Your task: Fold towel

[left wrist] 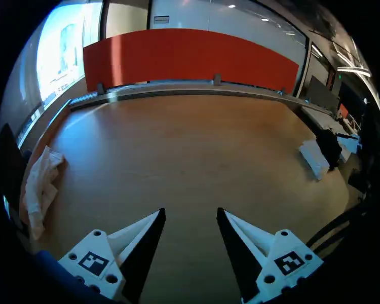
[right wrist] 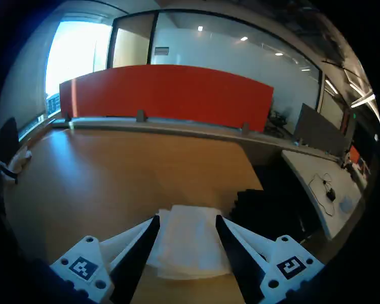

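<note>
A folded white towel (right wrist: 190,243) lies flat on the wooden table (right wrist: 119,172), near its right edge. My right gripper (right wrist: 187,219) hovers open over it, one finger along each side of the towel, not pressing on it. The same folded towel (left wrist: 314,158) appears far right in the left gripper view. My left gripper (left wrist: 190,212) is open above bare wood (left wrist: 190,147) with nothing between its fingers. A crumpled pinkish-white towel (left wrist: 40,187) lies in a heap at the table's left edge, and shows small at the far left as the crumpled towel (right wrist: 19,159) in the right gripper view.
A red partition (left wrist: 190,58) and a grey rail (left wrist: 190,88) close off the table's far side. A black chair (right wrist: 256,202) stands just past the right edge by the folded towel. A white desk (right wrist: 316,192) with cables lies further right.
</note>
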The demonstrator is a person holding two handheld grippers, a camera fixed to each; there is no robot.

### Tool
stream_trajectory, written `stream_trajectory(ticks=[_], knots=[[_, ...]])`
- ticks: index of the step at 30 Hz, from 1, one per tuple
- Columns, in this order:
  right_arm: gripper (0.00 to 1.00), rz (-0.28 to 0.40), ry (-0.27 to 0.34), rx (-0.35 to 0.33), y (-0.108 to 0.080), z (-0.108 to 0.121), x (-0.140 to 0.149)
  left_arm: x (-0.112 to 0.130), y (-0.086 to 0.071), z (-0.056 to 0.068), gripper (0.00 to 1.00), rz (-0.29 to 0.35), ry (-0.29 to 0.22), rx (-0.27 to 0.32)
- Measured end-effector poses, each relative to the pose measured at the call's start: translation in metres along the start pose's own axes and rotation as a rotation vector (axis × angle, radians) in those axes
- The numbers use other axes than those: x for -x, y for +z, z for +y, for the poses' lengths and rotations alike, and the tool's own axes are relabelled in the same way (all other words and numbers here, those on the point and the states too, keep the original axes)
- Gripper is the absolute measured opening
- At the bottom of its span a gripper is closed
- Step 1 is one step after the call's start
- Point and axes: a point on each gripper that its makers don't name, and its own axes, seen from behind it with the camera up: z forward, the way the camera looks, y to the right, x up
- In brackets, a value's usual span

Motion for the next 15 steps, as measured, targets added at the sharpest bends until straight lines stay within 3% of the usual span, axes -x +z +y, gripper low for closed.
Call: stream_trajectory(ticks=[15], knots=[[0.85, 0.225, 0.062, 0.042, -0.015, -0.017, -0.065, -0.032, -0.005, -0.017, 0.74, 0.118, -0.022, -0.030]])
